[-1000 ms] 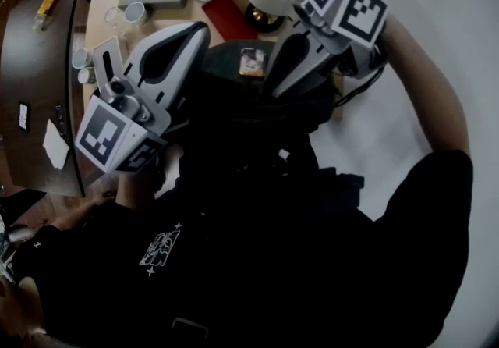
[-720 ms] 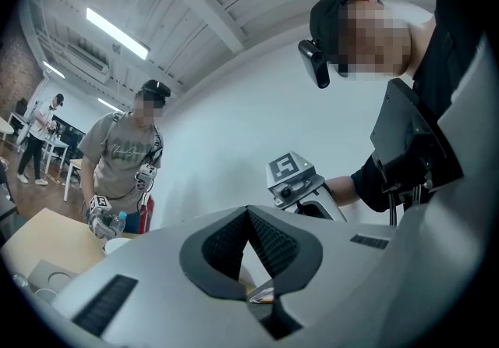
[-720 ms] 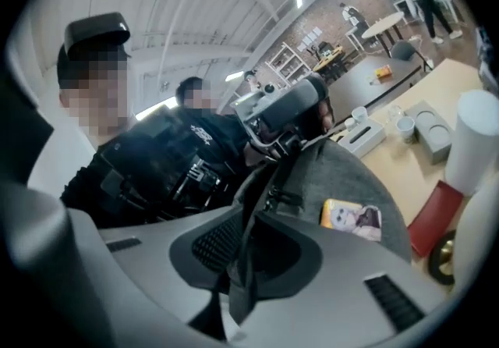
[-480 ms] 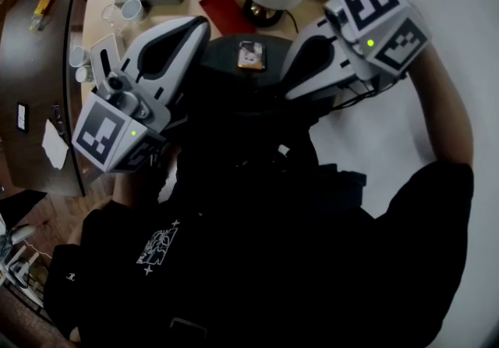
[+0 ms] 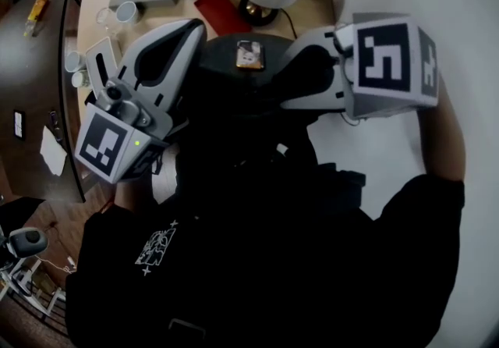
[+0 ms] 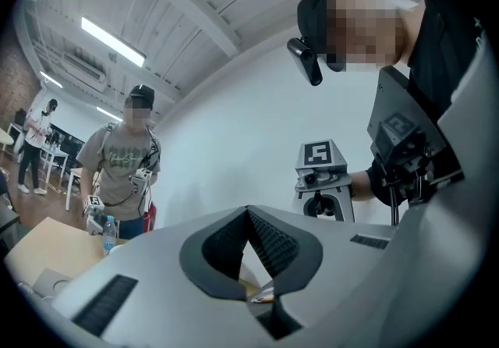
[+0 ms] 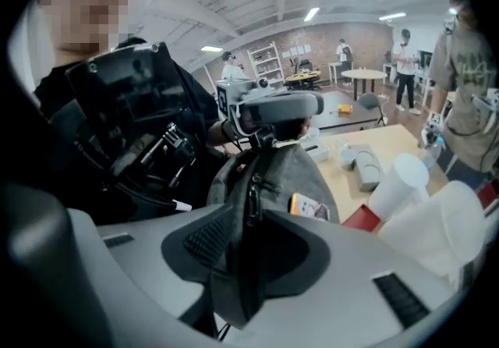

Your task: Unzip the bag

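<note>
Right gripper view: bag (image 7: 312, 175) stretched toward the left gripper (image 7: 312, 106), zip not yet drawn

The right gripper (image 7: 253, 221) has just been opening its jaws. They stand apart, with the bag's dark zip ridge running between them and neither pad pressing on it. The left gripper's jaws are together at the bag's far end. It seems to pinch the cloth there, though no view shows that grip clearly. The bag sits close before the person, beside the wooden table (image 7: 390, 143). Its long axis runs away from the right gripper toward the left one, with the zip along that line. I judge it to be soft, light grey cloth that sags and bunches, so the zip needs tension: one gripper anchoring the fabric end, the other taking the small metal zip pull (image 7: 251, 194), not the loose cloth
</note>
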